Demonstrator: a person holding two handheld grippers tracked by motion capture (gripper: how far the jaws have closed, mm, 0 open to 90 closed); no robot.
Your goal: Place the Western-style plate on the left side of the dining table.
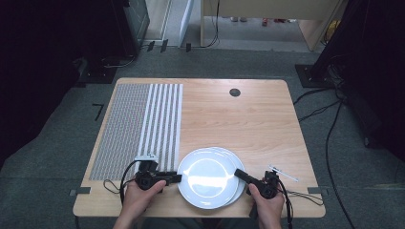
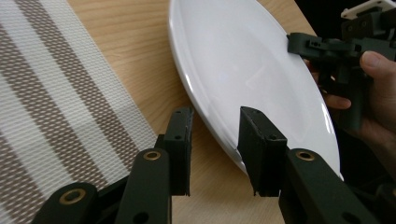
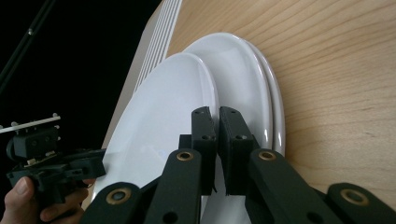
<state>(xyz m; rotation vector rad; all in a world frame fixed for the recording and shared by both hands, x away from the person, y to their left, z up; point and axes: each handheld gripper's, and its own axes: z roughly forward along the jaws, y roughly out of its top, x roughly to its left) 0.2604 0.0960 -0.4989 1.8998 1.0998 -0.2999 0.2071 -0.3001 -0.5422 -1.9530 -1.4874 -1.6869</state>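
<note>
Three white plates sit stacked near the front edge of the table (image 1: 248,119), the top plate (image 1: 206,177) shifted left over the other two plates (image 1: 237,162). One striped mat (image 1: 138,126) lies beside them. Left gripper (image 2: 215,151) has its jaws partly apart, straddling the top plate's rim without squeezing. Right gripper (image 3: 217,140) is pinched tight on that plate's opposite rim.

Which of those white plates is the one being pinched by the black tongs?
The top plate of the stack, sitting shifted toward the striped mat. The right gripper pinches its rim; the lower plates peek out beyond, untouched.
</note>
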